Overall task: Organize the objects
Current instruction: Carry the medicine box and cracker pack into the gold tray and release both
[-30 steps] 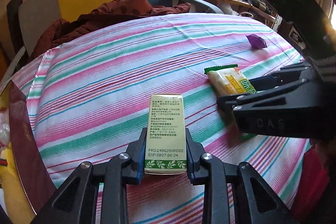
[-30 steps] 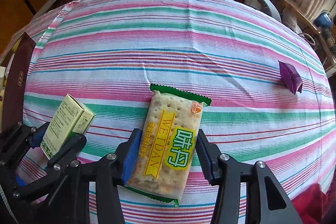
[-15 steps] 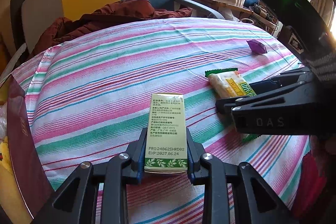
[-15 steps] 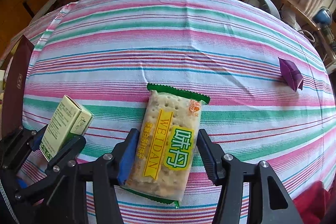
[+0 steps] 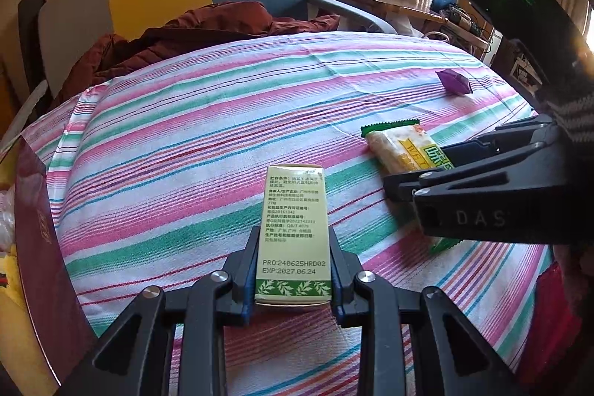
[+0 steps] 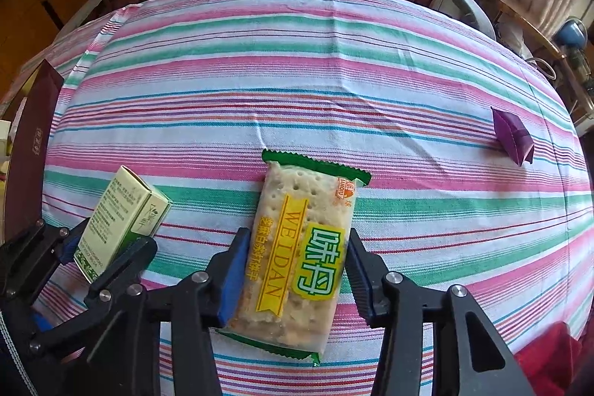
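A pale green carton point(image 5: 295, 210) with printed text lies flat on the striped tablecloth point(image 5: 193, 136), and my left gripper point(image 5: 293, 270) is shut on its near end. In the right wrist view the same carton point(image 6: 122, 210) shows at the left inside the left gripper point(image 6: 107, 255). A cracker packet point(image 6: 300, 247) with green ends and a yellow label lies lengthwise on the cloth. My right gripper point(image 6: 297, 266) is shut on it, pads pressed on both long sides. The left wrist view shows this packet point(image 5: 401, 147) and the right gripper point(image 5: 419, 169) at the right.
A folded purple paper shape point(image 6: 512, 138) lies on the cloth at the far right. A dark red box point(image 5: 37, 229) stands at the table's left edge. A red-brown jacket point(image 5: 208, 28) lies on a chair beyond the far edge. Red cloth point(image 6: 545, 351) shows at lower right.
The right gripper's jaws stood slightly wider around the cracker packet half a second ago and have closed onto its sides. The left gripper and the carton have not moved.
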The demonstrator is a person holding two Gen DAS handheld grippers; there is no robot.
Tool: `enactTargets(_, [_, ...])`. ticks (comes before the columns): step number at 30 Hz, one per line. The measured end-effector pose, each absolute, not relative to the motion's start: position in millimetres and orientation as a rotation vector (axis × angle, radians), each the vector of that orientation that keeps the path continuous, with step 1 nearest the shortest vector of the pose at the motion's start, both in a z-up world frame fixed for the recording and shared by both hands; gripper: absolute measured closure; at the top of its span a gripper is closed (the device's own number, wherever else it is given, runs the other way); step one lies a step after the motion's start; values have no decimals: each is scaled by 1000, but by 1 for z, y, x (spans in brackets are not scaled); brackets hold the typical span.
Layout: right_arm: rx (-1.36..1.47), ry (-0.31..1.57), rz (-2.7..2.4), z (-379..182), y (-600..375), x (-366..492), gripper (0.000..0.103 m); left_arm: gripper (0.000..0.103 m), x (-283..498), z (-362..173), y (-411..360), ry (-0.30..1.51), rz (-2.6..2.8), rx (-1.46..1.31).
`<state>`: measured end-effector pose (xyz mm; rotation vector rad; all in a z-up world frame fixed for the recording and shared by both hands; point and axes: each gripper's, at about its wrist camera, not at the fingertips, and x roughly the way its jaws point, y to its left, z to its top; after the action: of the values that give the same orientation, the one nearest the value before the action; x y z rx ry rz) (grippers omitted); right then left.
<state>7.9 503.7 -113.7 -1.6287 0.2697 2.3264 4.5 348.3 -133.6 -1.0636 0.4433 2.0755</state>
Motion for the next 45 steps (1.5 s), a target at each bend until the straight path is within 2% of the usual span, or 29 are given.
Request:
enactTargets(6, [-1609,272,2371,-107,496,7,54,74,11,-122,346,444,2075,-1067])
enactTargets(12, [-1528,312,2434,-94,495,10,54,74,29,-79,327,419,2091,-960])
enactTargets(18, [-1437,329,2556,-80,477,10,53,74,34,-35,283,362,2165,-885])
enactTargets(27, [-1467,304,2563,-75,459,8,53,74,18,-19,208,259,2259,-934])
enactTargets(37, [-1385,242,2806,-18,375,10,53,74,-19,-16,53,-74,2464,-1052])
enactTargets(45, [-1460,212,2982,-9,286,-15,53,74,-31,-16,-35,-244,2632,-1079])
